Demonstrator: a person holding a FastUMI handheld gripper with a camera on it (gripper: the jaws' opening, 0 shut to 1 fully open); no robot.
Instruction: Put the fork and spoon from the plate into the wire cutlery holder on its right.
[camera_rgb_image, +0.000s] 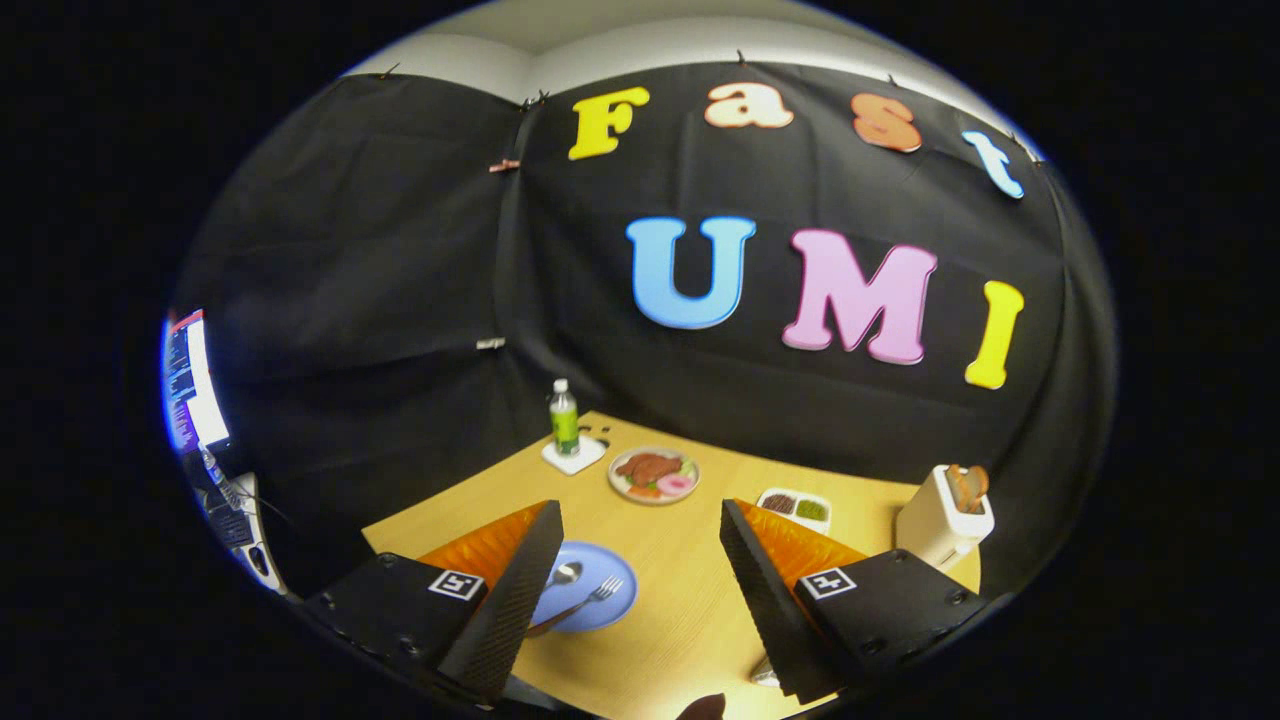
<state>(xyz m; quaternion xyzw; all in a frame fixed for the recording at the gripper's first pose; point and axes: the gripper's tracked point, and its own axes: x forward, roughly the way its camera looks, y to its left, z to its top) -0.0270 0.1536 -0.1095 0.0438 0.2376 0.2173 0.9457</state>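
Note:
A blue plate (612, 585) lies on the wooden table (680, 600), partly behind my left finger (515, 590). On the plate rest a spoon (564, 574) and a fork (590, 598), side by side, heads pointing away. My gripper (640, 520) hangs above the table, open, with a wide gap and nothing between its fingers. The plate sits just inside the left finger. A small pale object (765, 675) peeks out under the right finger; I cannot tell what it is.
Beyond the fingers stand a green bottle (564, 420) on a white coaster, a plate of toy food (653, 474) and a small white dish (794, 507). A white toaster (945, 515) stands at the right. A monitor (190, 380) glows at the far left.

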